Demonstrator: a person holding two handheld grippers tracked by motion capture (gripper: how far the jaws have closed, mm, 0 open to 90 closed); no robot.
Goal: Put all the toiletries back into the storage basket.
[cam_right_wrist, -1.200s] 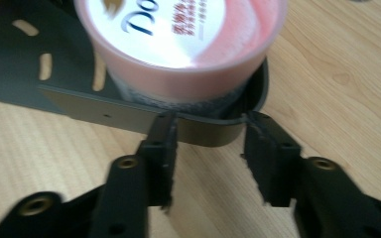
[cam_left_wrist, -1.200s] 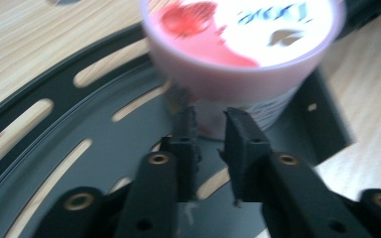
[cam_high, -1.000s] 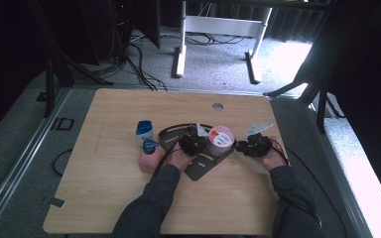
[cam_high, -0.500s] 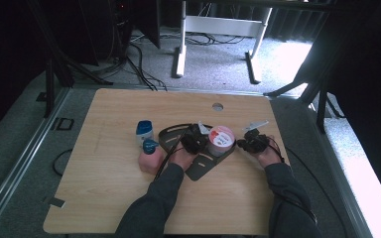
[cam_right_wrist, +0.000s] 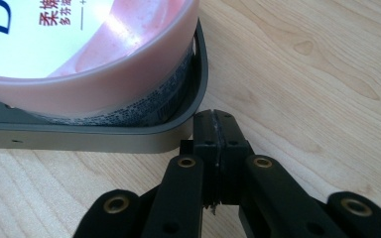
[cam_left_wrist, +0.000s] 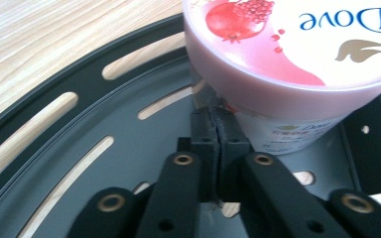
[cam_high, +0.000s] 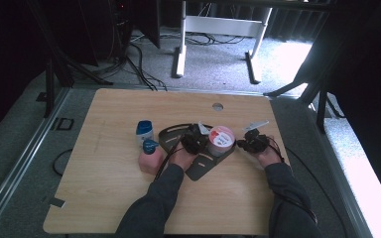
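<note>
The pink-lidded Dove jar (cam_high: 221, 141) stands on the dark slotted tray (cam_high: 171, 134) near the middle of the desk (cam_high: 104, 198), toward its right edge. The left gripper (cam_left_wrist: 217, 130) is clenched on nothing, its tips touching the jar's wall under the lid. The right gripper (cam_right_wrist: 215, 130), clenched and empty, meets the tray's rounded corner on the jar's other side.

Round pink Dove cream tub (cam_high: 221, 140), lid on (pomegranate print), upright, seated at the rounded end of a dark slotted metal tray (cam_high: 202, 167), mid-surface
</note>
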